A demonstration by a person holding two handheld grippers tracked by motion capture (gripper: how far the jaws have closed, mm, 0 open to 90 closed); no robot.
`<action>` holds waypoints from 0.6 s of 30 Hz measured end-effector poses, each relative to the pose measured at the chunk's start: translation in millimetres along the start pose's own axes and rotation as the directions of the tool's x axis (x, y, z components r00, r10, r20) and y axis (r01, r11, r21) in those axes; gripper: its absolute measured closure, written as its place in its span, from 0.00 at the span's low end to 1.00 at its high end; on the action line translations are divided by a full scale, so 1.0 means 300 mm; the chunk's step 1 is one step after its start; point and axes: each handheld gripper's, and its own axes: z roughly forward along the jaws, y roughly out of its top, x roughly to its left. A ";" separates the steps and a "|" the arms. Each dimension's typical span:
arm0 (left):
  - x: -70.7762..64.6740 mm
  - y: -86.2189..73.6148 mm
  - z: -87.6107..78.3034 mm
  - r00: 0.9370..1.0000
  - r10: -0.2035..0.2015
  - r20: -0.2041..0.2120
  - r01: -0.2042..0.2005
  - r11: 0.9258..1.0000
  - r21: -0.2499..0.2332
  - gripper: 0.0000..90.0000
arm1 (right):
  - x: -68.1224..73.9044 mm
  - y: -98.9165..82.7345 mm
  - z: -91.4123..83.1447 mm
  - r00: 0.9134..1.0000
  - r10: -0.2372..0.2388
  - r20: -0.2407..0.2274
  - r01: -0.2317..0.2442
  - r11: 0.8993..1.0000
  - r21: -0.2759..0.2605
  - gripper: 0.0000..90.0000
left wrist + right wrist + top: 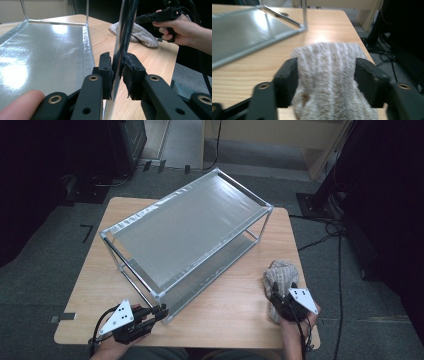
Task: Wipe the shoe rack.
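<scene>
Cloth (329, 82) lies between the spread right tongs (327, 75); left tongs (116, 72) pinch the rack post (123, 37).

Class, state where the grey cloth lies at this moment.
In the high view the grey cloth lies on the wooden table at its right side, right of the metal rack, between the right gripper jaws.

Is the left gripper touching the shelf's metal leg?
Touching. The left gripper view shows the left gripper with both pads pressed on the leg.
</scene>
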 end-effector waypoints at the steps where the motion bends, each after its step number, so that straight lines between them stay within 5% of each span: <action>1: 0.000 0.002 -0.003 1.000 -0.009 0.007 0.009 1.000 -0.008 0.81 | 0.013 0.004 -0.012 1.000 -0.011 -0.010 0.011 1.000 -0.010 0.34; 7: 0.013 0.001 -0.026 0.999 -0.023 0.046 0.025 0.999 -0.031 0.65 | 0.117 0.017 -0.067 0.993 -0.052 -0.103 0.049 0.998 -0.032 0.22; 11: 0.035 -0.007 -0.050 0.999 -0.046 0.008 0.046 0.998 -0.047 0.42 | 0.192 0.026 -0.091 0.980 -0.061 -0.189 0.054 0.998 -0.041 0.12; 13: 0.045 -0.008 -0.064 0.998 -0.055 -0.019 0.054 0.997 -0.059 0.31 | 0.233 0.025 -0.100 0.967 -0.067 -0.246 0.059 0.997 -0.041 0.08; 18: 0.071 -0.016 -0.097 0.993 -0.085 -0.076 0.081 0.995 -0.059 0.12 | 0.350 0.000 -0.117 0.912 -0.104 -0.396 0.095 0.995 -0.040 0.00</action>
